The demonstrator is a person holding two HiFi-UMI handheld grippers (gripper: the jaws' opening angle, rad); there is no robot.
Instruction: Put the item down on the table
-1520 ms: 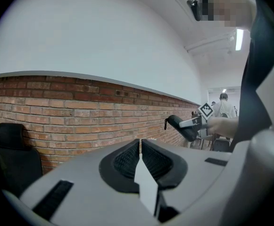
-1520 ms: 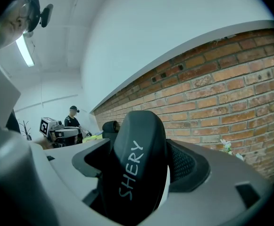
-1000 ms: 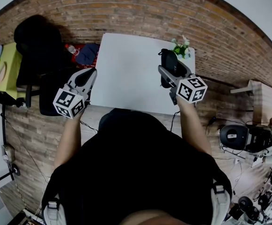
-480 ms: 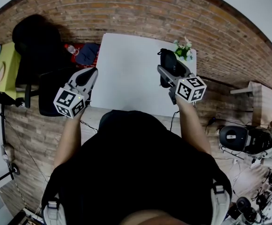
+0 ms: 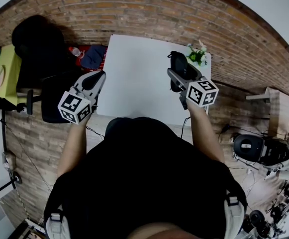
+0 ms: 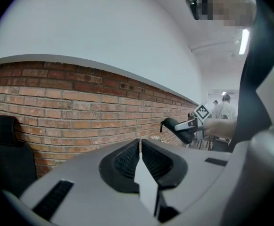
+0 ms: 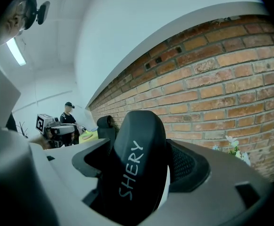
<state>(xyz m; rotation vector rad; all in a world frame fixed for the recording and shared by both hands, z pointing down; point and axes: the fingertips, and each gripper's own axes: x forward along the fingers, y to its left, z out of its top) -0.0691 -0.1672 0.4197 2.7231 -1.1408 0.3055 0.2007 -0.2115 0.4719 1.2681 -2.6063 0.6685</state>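
The black case (image 7: 136,173) is being gripped by the right tool (image 5: 180,78) above the table's (image 5: 134,73) right side. It should be lowered gently until resting, then released. The left tool (image 6: 140,159) is being held clenched, empty, beside the table.

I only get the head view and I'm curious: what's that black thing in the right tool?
Observer: The right gripper view shows a black item lettered SHERY, clamped in the right tool.
Operator: Is the left tool holding anything?
Observer: No. Its own view shows the left tool shut, nothing between its jaws.
Operator: Anyone else around?
Observer: Yes, a person in a dark cap stands far off in the right gripper view.
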